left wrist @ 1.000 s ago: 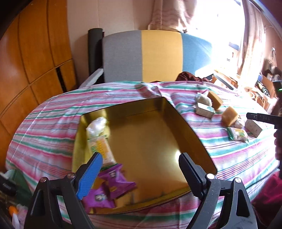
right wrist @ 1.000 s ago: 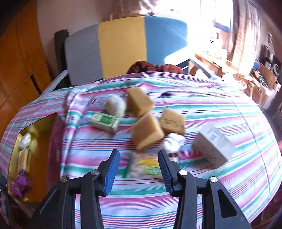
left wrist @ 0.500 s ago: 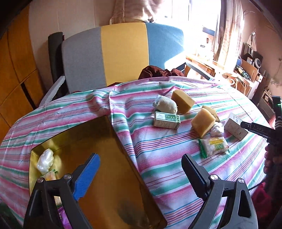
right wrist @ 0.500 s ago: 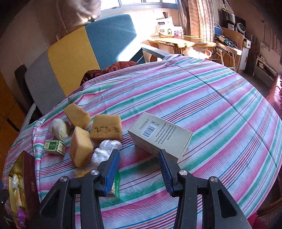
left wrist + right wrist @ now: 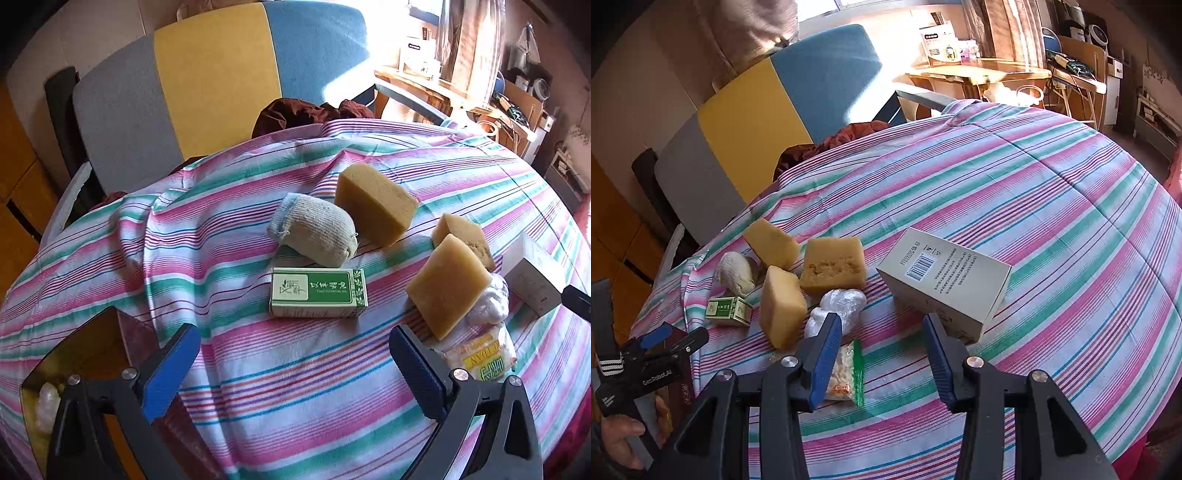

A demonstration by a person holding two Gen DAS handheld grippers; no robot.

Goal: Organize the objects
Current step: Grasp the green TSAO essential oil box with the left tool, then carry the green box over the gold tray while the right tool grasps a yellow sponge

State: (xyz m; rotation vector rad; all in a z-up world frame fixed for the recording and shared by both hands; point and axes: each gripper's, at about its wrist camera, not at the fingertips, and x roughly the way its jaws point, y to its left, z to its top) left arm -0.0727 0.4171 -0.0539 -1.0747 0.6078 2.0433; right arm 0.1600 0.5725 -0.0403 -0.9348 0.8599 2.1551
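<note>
My left gripper (image 5: 293, 360) is spread wide and empty, aimed at the green box (image 5: 318, 292) lying flat just beyond its tips, near the sock bundle (image 5: 314, 234). My right gripper (image 5: 882, 356) is also parted and empty, facing the white carton (image 5: 945, 282). I judge the green box is next: I should straddle its short sides squarely, avoiding the leaning sponge (image 5: 445, 284) to its right.

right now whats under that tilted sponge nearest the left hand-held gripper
The sponge leans on a crumpled clear plastic bundle, with a yellow-labelled snack packet just in front on the striped cloth. Whatever lies directly beneath the sponge's underside is covered.
</note>
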